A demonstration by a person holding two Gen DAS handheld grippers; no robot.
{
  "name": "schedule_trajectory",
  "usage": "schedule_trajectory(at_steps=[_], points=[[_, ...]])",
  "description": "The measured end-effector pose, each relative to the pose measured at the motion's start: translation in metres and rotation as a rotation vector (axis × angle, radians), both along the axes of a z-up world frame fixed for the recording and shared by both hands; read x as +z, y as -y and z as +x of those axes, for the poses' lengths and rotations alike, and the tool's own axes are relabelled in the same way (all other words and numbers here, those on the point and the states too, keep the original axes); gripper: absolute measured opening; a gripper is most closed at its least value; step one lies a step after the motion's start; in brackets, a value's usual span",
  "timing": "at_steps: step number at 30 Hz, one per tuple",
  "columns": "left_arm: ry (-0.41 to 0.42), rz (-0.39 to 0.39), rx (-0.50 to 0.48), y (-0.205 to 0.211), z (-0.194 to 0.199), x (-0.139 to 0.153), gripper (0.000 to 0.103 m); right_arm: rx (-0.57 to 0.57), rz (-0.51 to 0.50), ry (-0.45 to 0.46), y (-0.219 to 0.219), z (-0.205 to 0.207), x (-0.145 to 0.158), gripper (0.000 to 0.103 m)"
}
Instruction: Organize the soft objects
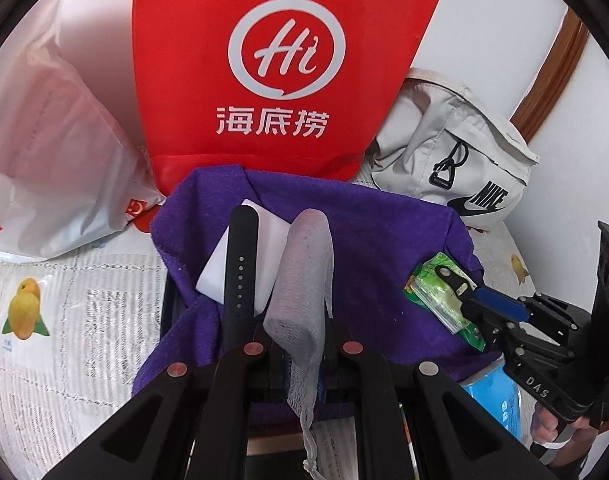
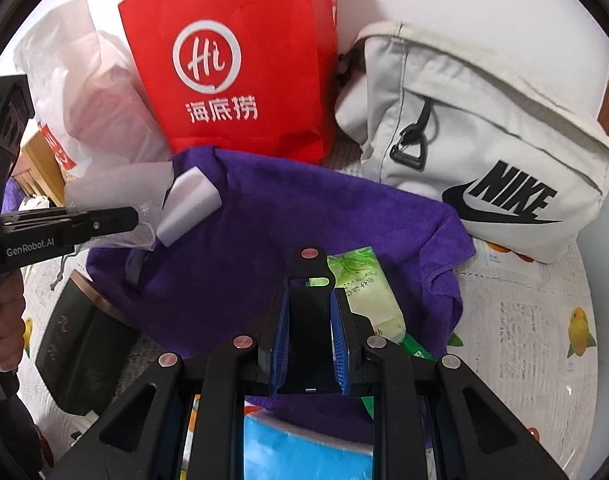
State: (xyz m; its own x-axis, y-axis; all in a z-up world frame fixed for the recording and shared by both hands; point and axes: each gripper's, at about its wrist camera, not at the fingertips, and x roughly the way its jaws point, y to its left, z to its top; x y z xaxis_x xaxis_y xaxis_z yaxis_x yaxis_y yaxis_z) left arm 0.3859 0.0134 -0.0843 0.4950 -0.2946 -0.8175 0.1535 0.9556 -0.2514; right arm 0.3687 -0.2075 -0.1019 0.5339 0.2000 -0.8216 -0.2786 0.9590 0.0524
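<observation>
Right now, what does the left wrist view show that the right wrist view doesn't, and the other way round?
Only the left wrist view shows the left hand-held gripper head-on, its fingers shut on white mesh gauze.

Only the right wrist view shows the dark box left of the towel.

Both show the purple towel, red Haidilao bag, grey Nike bag, white foam block and green wipes pack, which the right hand-held gripper meets.
</observation>
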Motion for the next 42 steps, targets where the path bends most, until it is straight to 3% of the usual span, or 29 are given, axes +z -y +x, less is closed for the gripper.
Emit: schedule_trajectory(at_steps=[11,14,16,18,24,26,27,35,42], points=[[-0.051,0.02,-0.029,0.013,0.016,-0.016,0.009,-0.027,-0.004,-0.045,0.006,0.012,-0.015,0.022],[-0.05,0.024,-0.041,0.018,0.02,-0.018,0.009,-0.031,0.002,-0.035,0.009,0.009,-0.014,0.034],[-0.054,0.035,-0.045,0.022,0.023,-0.02,0.009,-0.04,0.005,-0.017,0.012,0.005,-0.01,0.048],[-0.06,0.049,-0.053,0.026,0.026,-0.022,0.01,-0.052,0.007,-0.006,0.016,0.003,-0.007,0.048],[-0.05,0.062,-0.047,0.035,0.033,-0.024,0.037,-0.068,0.026,0.014,0.027,-0.012,0.005,0.048],[-0.041,0.074,-0.04,0.038,0.033,-0.022,0.07,-0.07,0.029,0.017,0.029,-0.019,0.008,0.048],[-0.023,0.077,-0.039,0.039,0.032,-0.019,0.073,-0.073,0.033,0.019,0.032,-0.023,0.01,0.048],[0.004,0.107,-0.006,0.036,0.021,-0.006,0.077,-0.087,0.05,0.016,0.036,-0.039,0.014,0.048],[0.041,0.11,0.029,0.025,-0.014,0.021,0.077,-0.079,0.073,0.028,0.034,-0.071,0.028,0.048]])
